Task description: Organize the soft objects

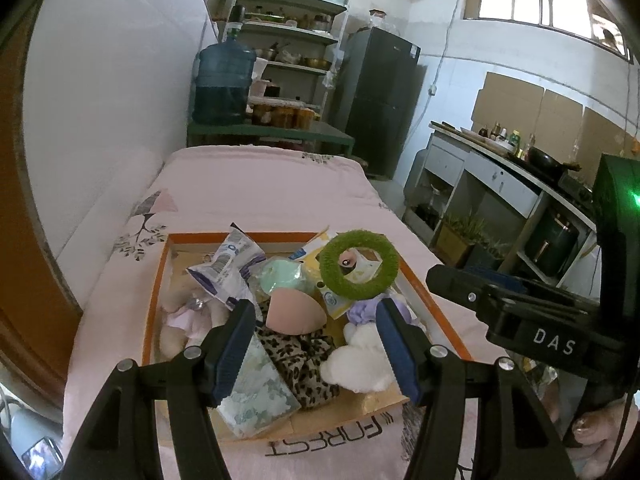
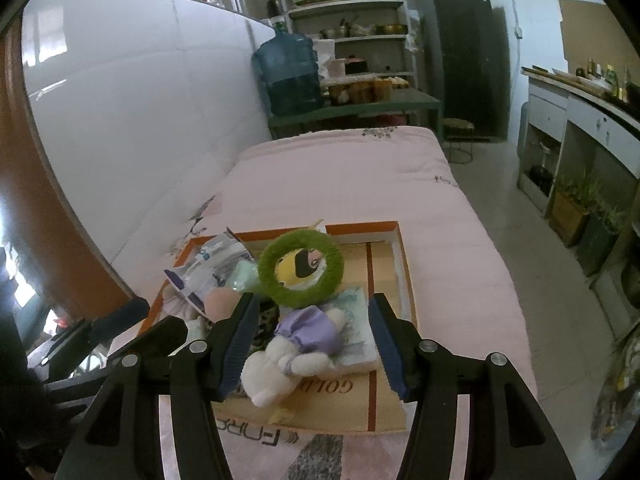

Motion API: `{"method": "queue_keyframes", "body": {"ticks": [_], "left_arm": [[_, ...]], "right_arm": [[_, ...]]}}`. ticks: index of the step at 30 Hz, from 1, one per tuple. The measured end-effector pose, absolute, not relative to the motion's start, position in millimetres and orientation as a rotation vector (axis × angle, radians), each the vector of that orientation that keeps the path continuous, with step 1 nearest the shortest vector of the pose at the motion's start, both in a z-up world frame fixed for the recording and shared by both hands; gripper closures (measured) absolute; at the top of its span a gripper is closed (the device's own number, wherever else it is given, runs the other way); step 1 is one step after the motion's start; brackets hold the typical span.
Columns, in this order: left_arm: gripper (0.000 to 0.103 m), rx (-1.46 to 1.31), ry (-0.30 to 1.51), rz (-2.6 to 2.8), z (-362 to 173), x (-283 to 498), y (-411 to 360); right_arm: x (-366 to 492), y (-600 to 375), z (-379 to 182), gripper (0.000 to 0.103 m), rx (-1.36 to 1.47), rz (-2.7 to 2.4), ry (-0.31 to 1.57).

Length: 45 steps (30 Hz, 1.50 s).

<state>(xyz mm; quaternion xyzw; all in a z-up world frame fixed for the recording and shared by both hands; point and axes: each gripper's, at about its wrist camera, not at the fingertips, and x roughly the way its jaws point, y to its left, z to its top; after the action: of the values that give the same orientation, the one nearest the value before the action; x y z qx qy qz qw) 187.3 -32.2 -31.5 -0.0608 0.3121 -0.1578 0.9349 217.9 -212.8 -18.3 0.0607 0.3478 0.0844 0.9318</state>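
Note:
A shallow cardboard box (image 1: 157, 280) with an orange rim lies on the pink bed and holds a pile of soft things. A fuzzy green ring (image 1: 359, 266) tops the pile. Below it are a pink foam pad (image 1: 290, 314), a leopard-print cloth (image 1: 304, 364), a white plush toy in a purple dress (image 1: 360, 356) and a floral tissue pack (image 1: 260, 392). My left gripper (image 1: 316, 344) hovers open over the pad and cloth, touching nothing. My right gripper (image 2: 314, 340) hangs open above the plush toy (image 2: 296, 344), its pads clear of it, with the green ring (image 2: 300, 268) just beyond.
A crinkled blue-and-white plastic bag (image 1: 228, 268), a mint green item (image 1: 282, 276) and a beige plush (image 1: 180, 320) fill the box's left side. The pink bedcover (image 2: 340, 176) stretches beyond the box. A white wall runs along the left; a kitchen counter (image 1: 500, 168) and floor lie to the right.

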Motion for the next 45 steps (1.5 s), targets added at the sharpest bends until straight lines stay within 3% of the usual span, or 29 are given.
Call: {"method": "queue_keyframes", "body": {"ticks": [45], "left_arm": [[0.041, -0.104, 0.548, -0.241, 2.9, 88.4, -13.2]], "right_arm": [[105.9, -184.8, 9.1, 0.045, 0.052, 0.076, 0.666]]}}
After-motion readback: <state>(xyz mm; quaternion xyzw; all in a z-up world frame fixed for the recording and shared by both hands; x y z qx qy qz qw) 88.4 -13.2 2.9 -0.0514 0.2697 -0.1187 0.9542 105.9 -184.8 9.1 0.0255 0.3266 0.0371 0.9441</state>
